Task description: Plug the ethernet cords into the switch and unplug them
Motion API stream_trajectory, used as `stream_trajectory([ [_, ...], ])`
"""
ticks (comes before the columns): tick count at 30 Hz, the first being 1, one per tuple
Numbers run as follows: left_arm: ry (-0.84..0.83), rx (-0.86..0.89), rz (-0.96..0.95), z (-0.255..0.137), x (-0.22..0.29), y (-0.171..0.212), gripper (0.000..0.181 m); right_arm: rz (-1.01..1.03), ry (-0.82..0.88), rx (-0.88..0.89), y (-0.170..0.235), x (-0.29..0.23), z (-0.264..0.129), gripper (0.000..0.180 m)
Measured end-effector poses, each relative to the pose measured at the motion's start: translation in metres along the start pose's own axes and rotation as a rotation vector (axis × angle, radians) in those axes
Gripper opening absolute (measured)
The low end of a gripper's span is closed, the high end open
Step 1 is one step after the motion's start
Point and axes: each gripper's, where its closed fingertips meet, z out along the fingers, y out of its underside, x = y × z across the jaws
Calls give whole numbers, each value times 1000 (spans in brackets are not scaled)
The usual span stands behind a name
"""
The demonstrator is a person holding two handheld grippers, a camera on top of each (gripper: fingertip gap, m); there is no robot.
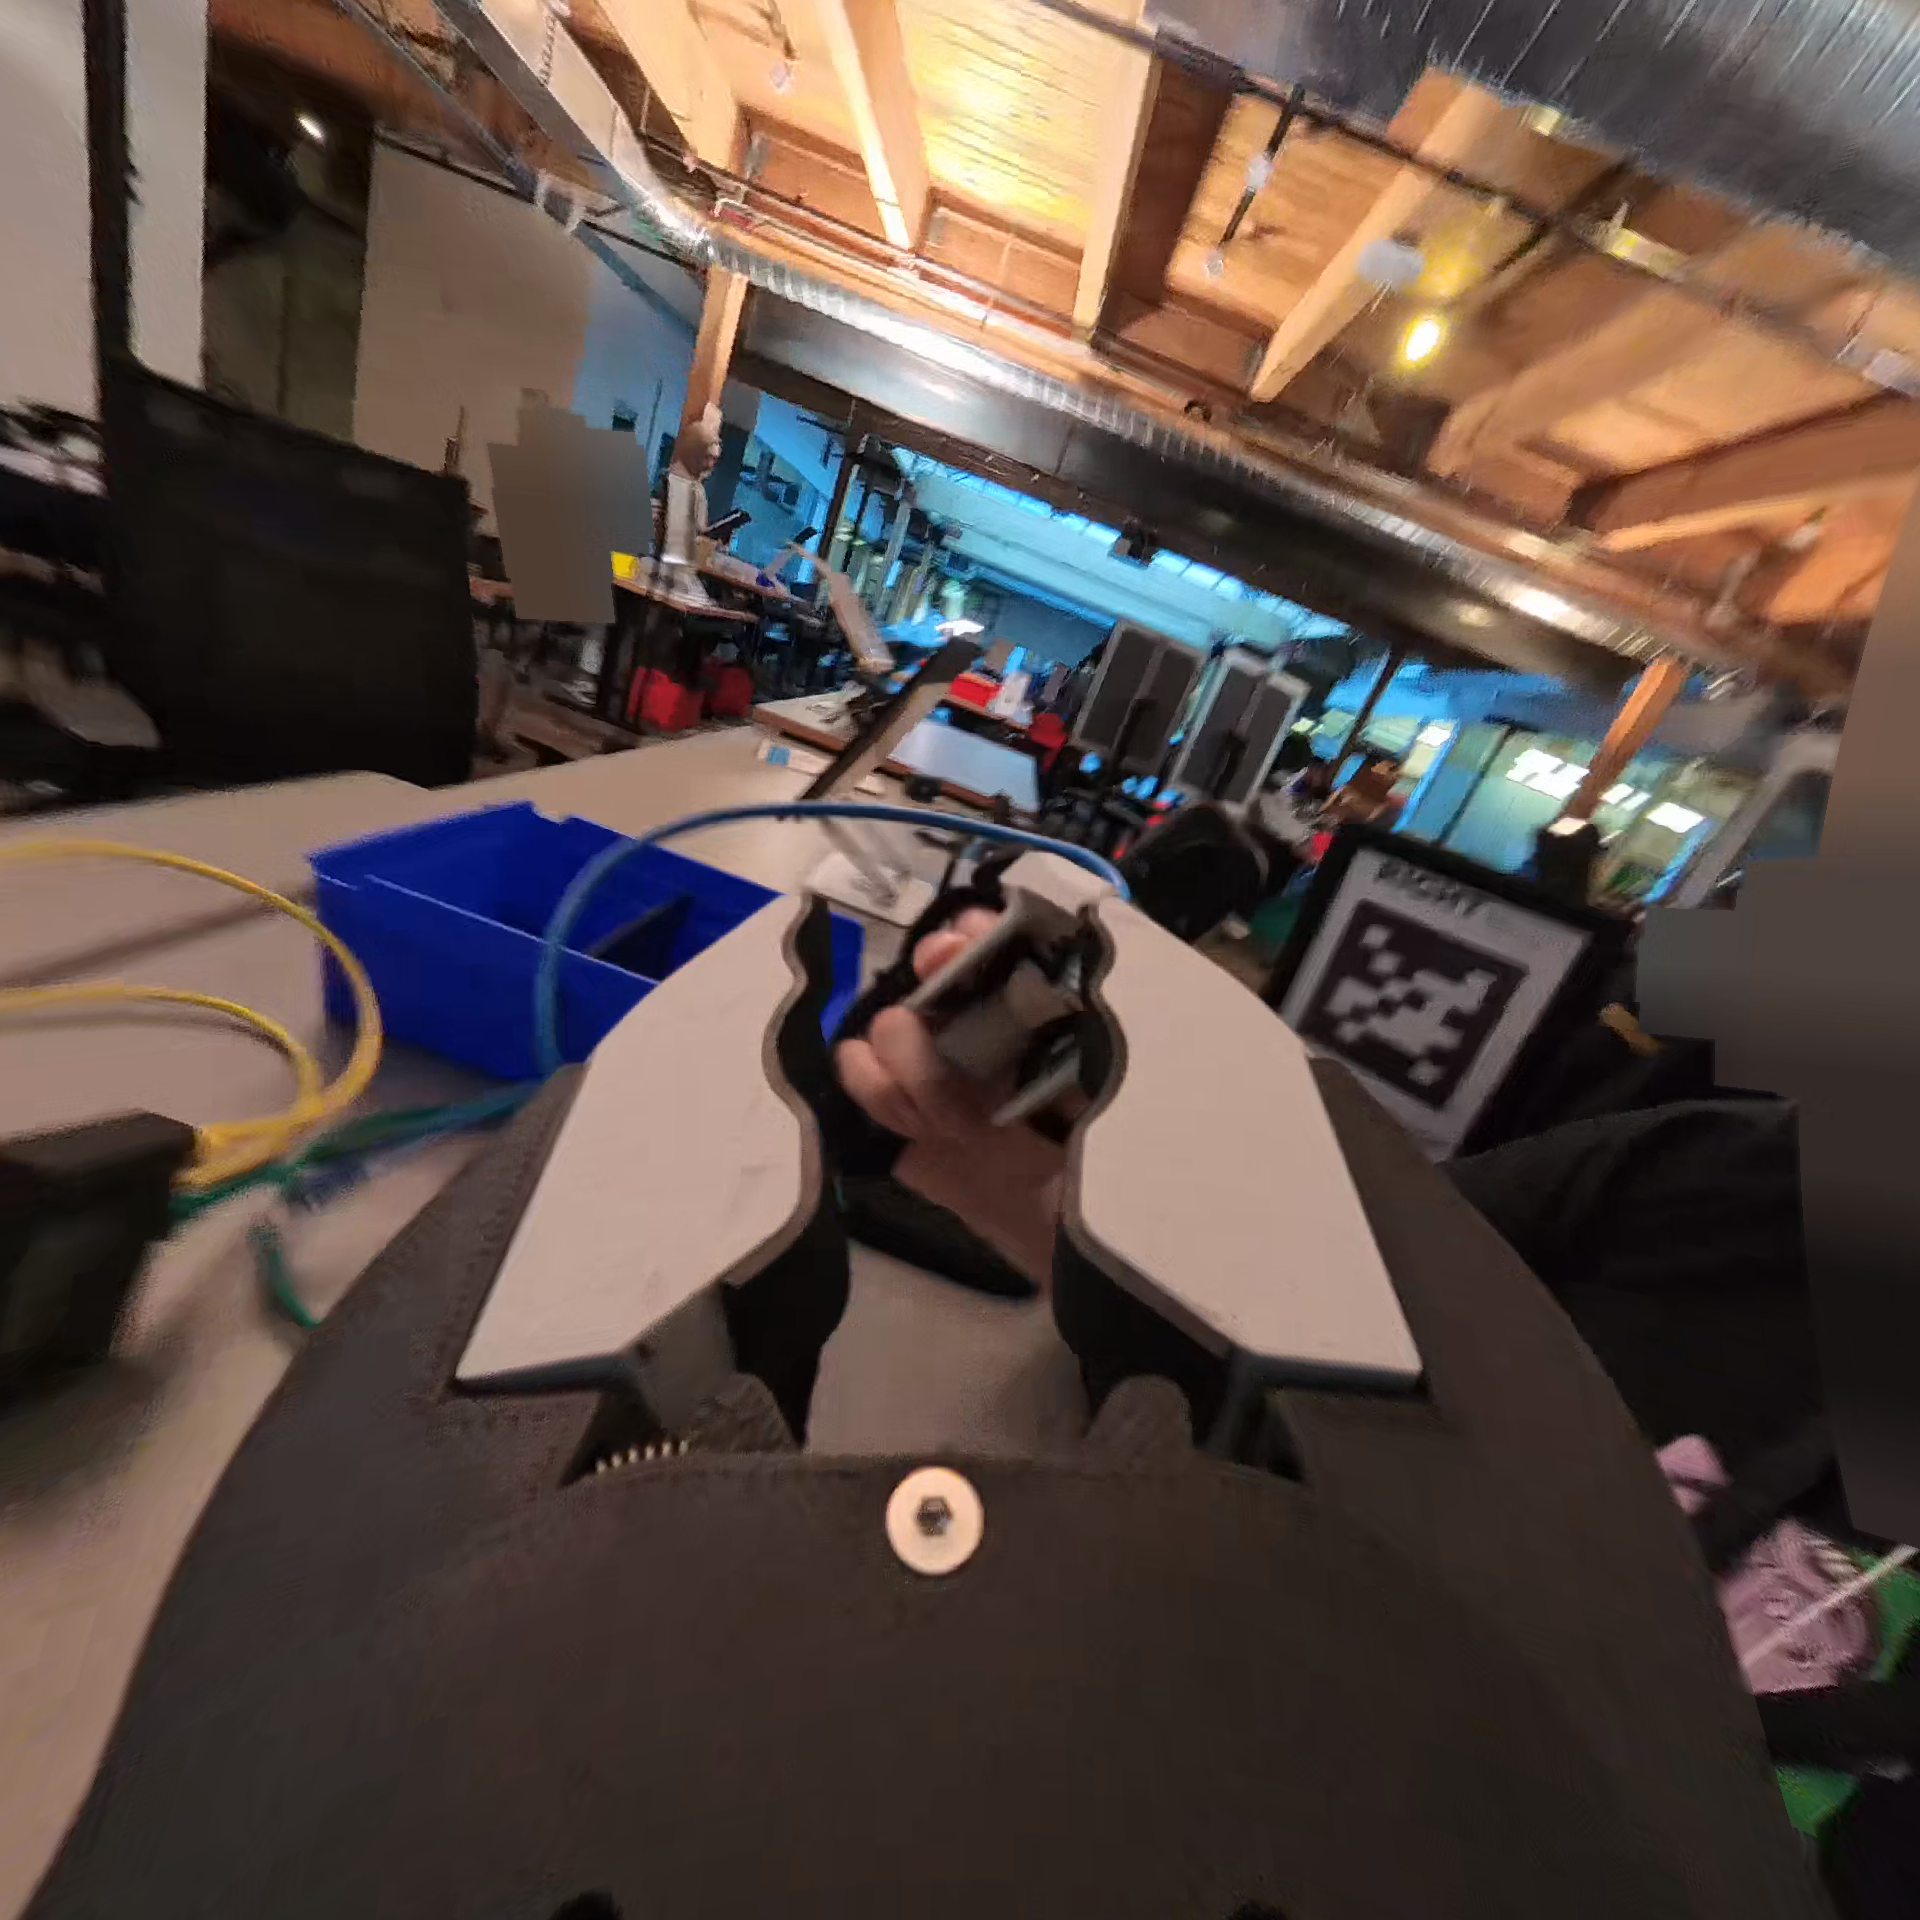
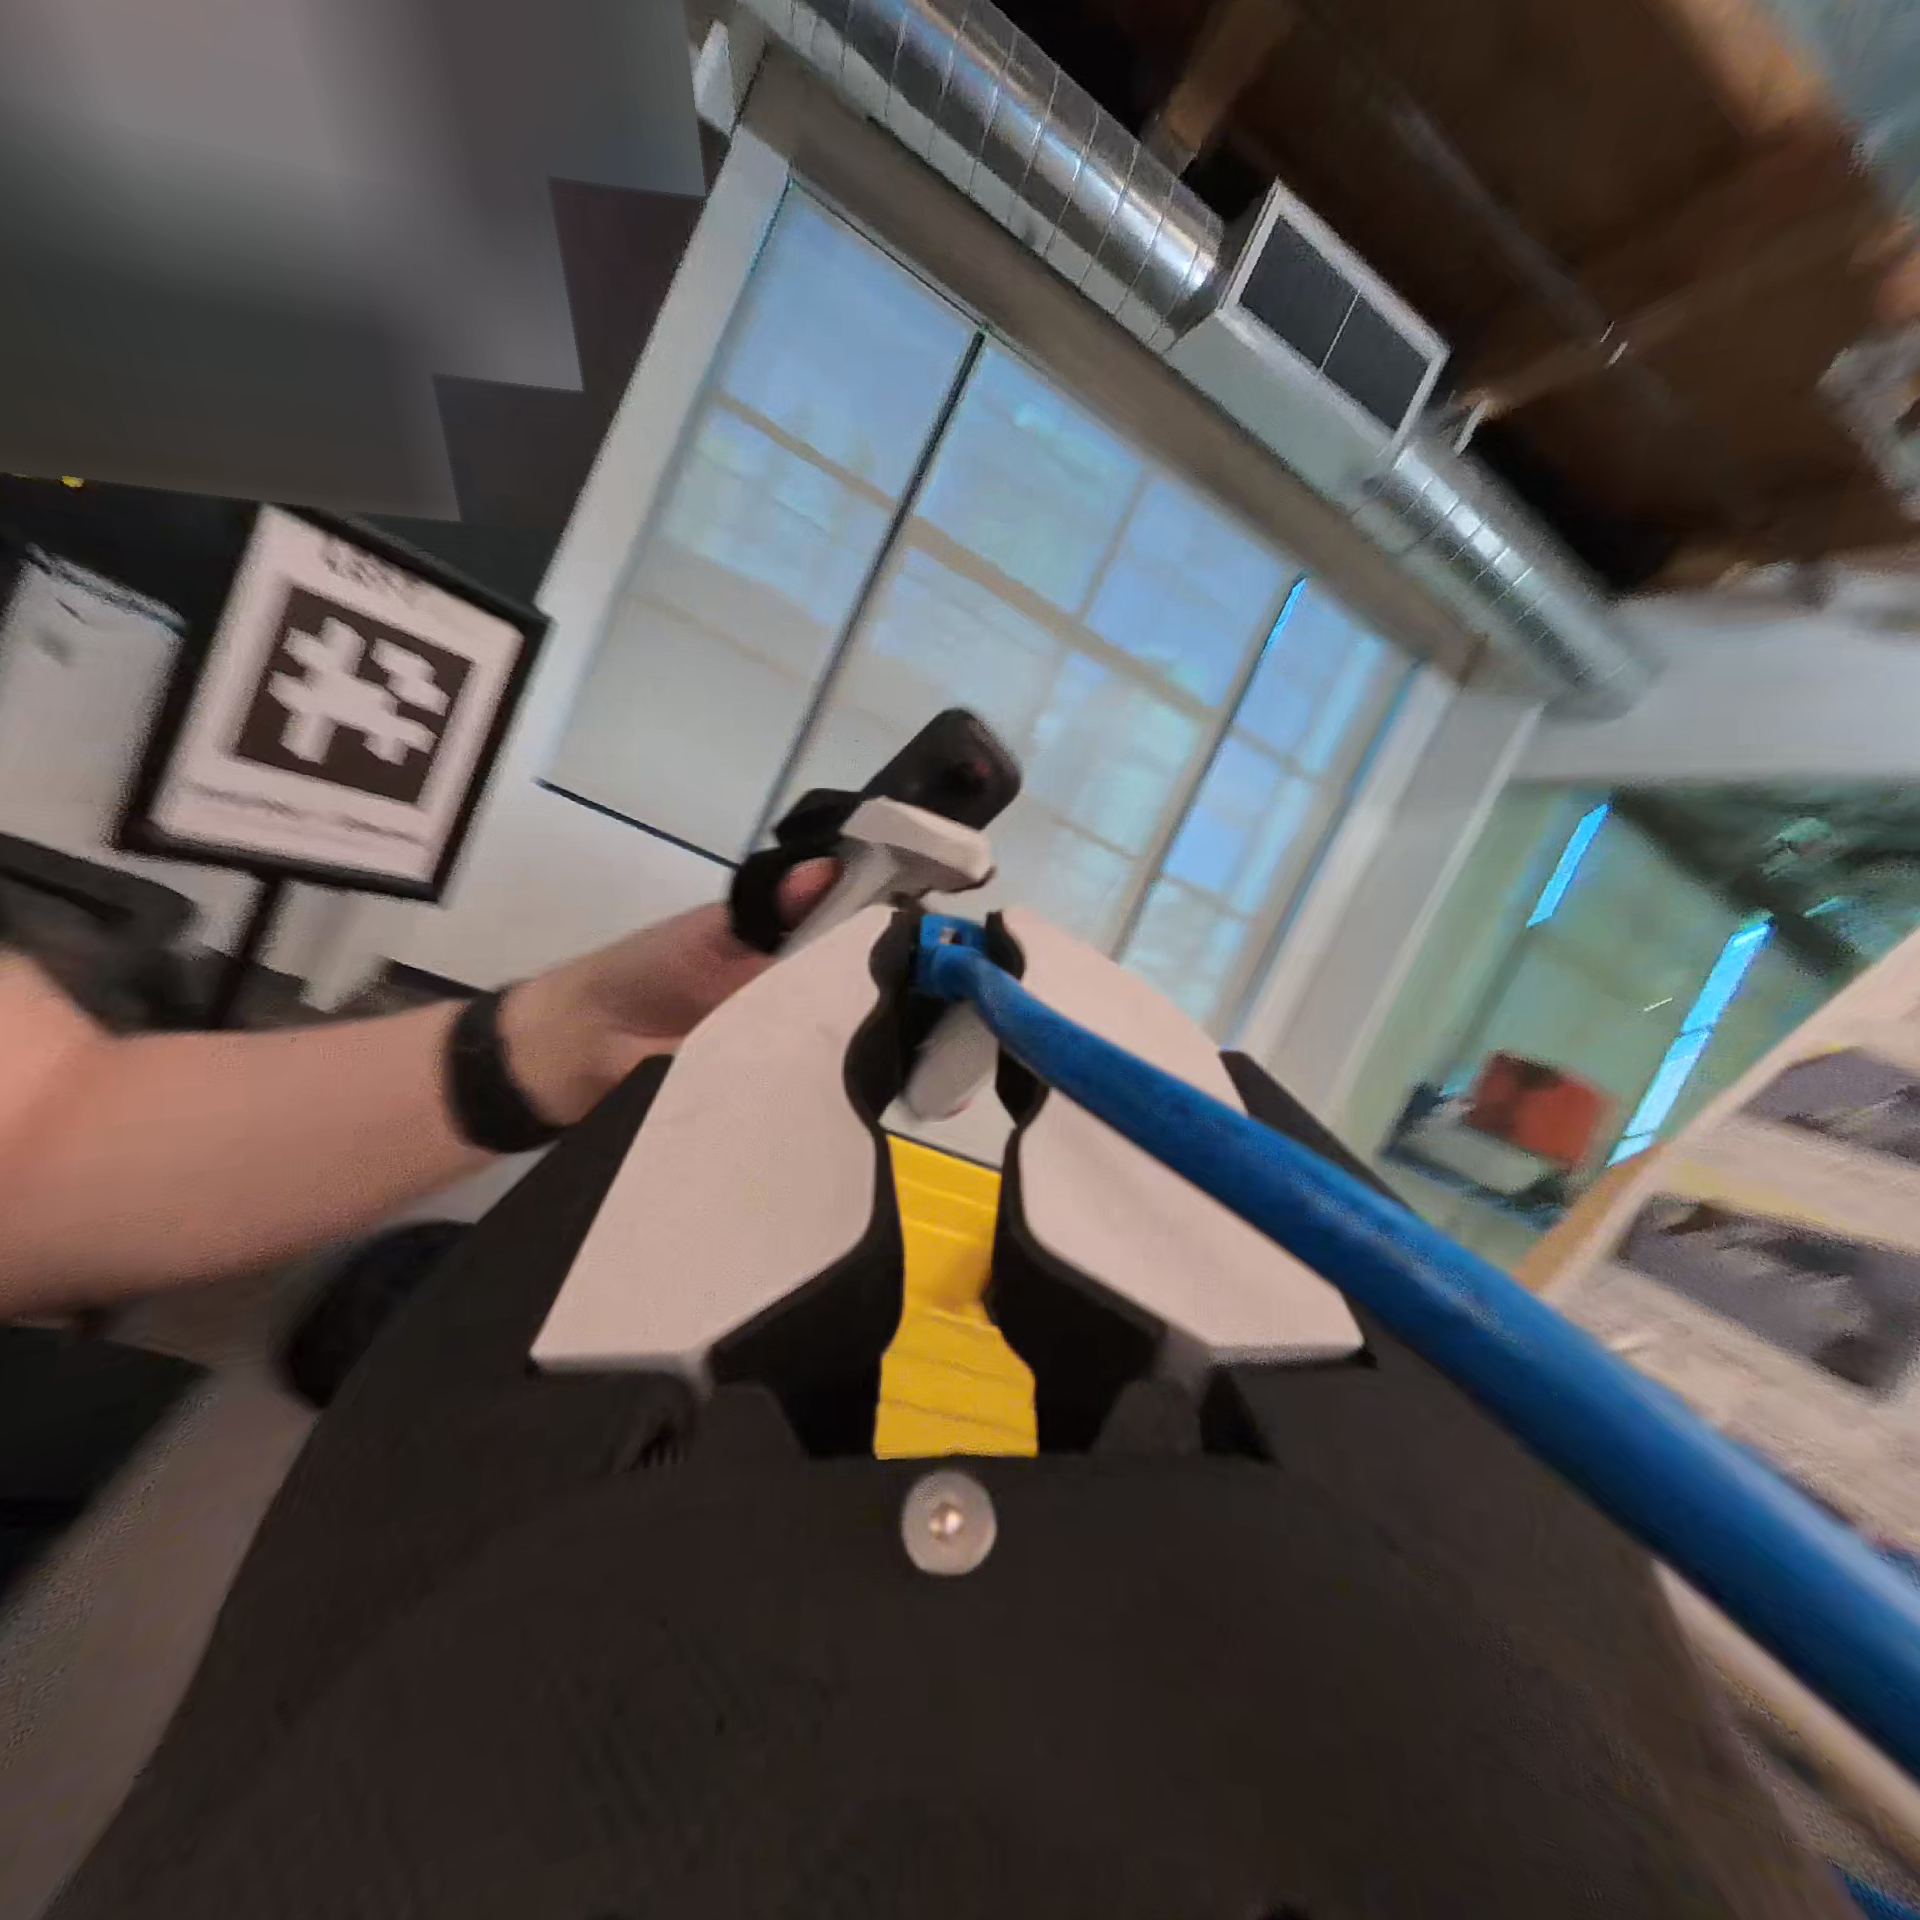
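In the left wrist view, my left gripper (image 1: 951, 925) is open and empty, raised above the table. The black switch (image 1: 73, 1226) sits at the far left with yellow cords (image 1: 343, 997) and a green cord (image 1: 281, 1268) at its ports. A blue ethernet cord (image 1: 561, 935) arcs from there up to my right gripper (image 1: 997, 997), which a hand holds just beyond the left fingers. In the right wrist view, my right gripper (image 2: 951, 935) is shut on the plug end of the blue cord (image 2: 1351, 1226), which trails to the lower right. The left gripper (image 2: 894, 831) shows just beyond it.
A blue divided bin (image 1: 499, 935) stands on the grey table (image 1: 156, 935) behind the switch. Black-and-white marker boards stand nearby (image 1: 1413, 997) (image 2: 332, 707). A person's arm (image 2: 260, 1122) crosses from the left. A yellow strip (image 2: 951, 1299) shows below the right fingers. My right fingertips sit around 5 cm from my left ones.
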Motion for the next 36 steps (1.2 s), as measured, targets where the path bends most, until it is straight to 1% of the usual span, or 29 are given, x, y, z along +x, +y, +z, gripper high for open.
stream_trajectory([
  [1,33,21,-74,0,3,7,43,-84,18,-6,4,-4,4,14],
  [3,121,33,-228,2,12,18,44,-188,39,-11,9,-11,10,14],
  [4,132,12,-295,3,11,25,38,-231,44,-27,13,-13,12,15],
  [6,147,-38,-321,5,13,37,33,-322,62,-80,23,-16,14,15],
  [7,142,-42,-333,6,13,40,35,-372,82,-101,26,-15,14,15],
  [8,160,-26,-341,5,15,39,30,-412,95,-102,26,-16,13,15],
  [9,186,-17,-339,4,18,39,18,-442,99,-112,27,-17,13,15],
  [12,146,-13,-307,3,11,40,18,-505,114,-167,33,-15,13,15],
  [14,101,-19,-243,0,6,40,17,-515,119,-232,41,-12,14,16],
  [16,92,-33,-196,-1,8,40,17,-502,114,-264,43,-14,15,17],
  [21,87,-40,-73,0,17,37,17,-351,125,-269,38,-14,14,17],
  [23,99,-41,-72,0,18,36,18,-347,141,-275,36,-14,15,17],
  [27,109,-40,-64,1,19,36,17,-413,164,-292,35,-15,15,15],
  [36,103,-81,-51,2,16,40,18,-348,118,-341,39,-15,12,14],
])
